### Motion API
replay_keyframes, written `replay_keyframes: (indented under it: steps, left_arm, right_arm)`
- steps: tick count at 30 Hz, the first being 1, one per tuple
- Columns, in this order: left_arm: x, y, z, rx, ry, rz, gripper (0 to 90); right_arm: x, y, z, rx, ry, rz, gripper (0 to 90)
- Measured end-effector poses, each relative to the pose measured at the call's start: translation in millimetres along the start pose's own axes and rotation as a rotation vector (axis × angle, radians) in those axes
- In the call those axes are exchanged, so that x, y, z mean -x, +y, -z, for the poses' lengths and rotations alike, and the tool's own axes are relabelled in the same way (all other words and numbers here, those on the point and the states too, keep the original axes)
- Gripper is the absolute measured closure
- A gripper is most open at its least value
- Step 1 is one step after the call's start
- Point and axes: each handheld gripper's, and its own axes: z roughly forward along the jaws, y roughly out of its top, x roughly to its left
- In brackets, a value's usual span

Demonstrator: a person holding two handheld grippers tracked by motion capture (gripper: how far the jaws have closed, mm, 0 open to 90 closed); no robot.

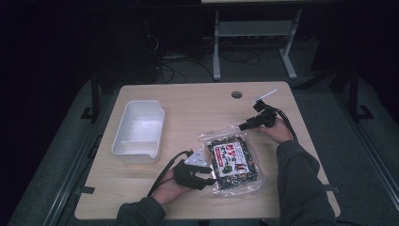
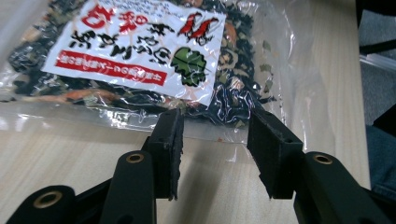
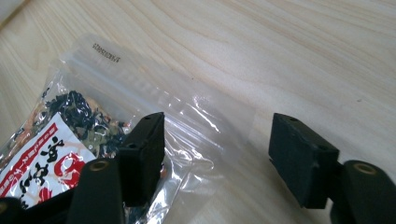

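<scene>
A clear plastic bag [image 1: 230, 160] of dark dried leaves, with a white and red printed label, lies flat on the wooden table [image 1: 188, 103]. My left gripper [image 1: 209, 175] sits at the bag's near left edge. In the left gripper view its jaws [image 2: 215, 135] stand apart, tips at the sealed edge of the bag [image 2: 135, 51], with bare table between them. My right gripper [image 1: 242, 126] is at the bag's far right corner. Its jaws [image 3: 217, 135] are wide apart around the clear top strip of the bag [image 3: 140, 84], not pressing on it.
A white rectangular tub [image 1: 139, 129] stands on the left part of the table. A round cable hole [image 1: 236, 94] is near the far edge. Both forearms come in from the near edge, and a cable trails from each gripper.
</scene>
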Motion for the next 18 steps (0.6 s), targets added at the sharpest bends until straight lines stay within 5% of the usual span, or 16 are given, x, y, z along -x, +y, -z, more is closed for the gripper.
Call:
replay_keyframes:
  steps: [11, 18]
  left_arm:
    - [-3.6, -2.2, -10.1, -0.047, 0.004, 0.005, 55.3]
    - [-6.7, -3.0, -11.8, -0.057, 0.017, 0.021, 54.3]
  right_arm:
    - [4.2, 1.2, -10.1, 0.002, 0.032, -0.011, 55.1]
    - [5.2, 0.0, -4.8, 0.02, 0.028, -0.01, 76.0]
